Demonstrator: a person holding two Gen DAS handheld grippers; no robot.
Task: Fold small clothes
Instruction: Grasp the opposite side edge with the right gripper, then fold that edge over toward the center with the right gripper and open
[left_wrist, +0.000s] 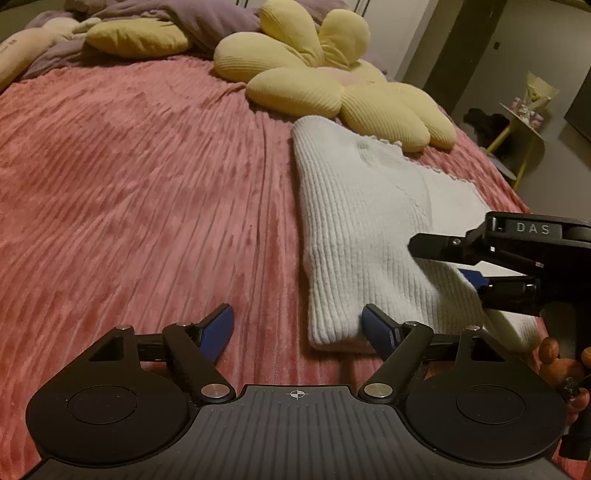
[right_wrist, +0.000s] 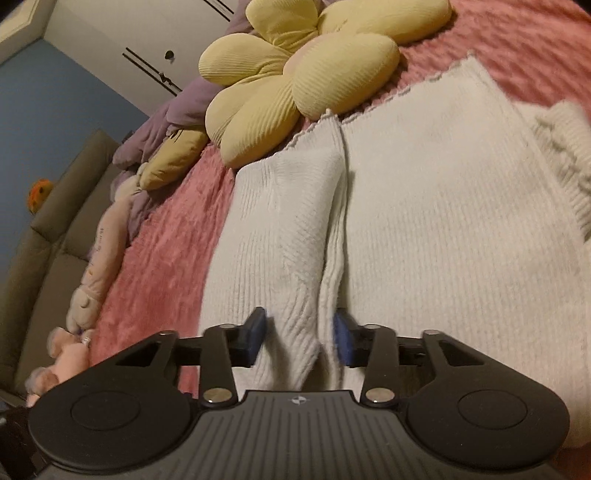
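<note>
A white ribbed knit sweater (left_wrist: 354, 221) lies partly folded on the pink bedspread (left_wrist: 129, 184), with a sleeve laid lengthwise over its body. My left gripper (left_wrist: 297, 328) is open and empty just above the bedspread; its right finger touches the sweater's near left corner. My right gripper (right_wrist: 299, 338) hovers low over the sweater (right_wrist: 443, 221), its jaws apart with the folded sleeve (right_wrist: 280, 236) between them; whether the pads press the cloth I cannot tell. It also shows from the side in the left wrist view (left_wrist: 461, 266).
A yellow flower-shaped cushion (left_wrist: 332, 81) lies just beyond the sweater. Purple bedding (left_wrist: 155, 14) and a pink soft toy (right_wrist: 99, 251) lie along the far side. A grey sofa (right_wrist: 44, 266) stands beside the bed. A small yellow side table (left_wrist: 524, 125) stands off the right edge.
</note>
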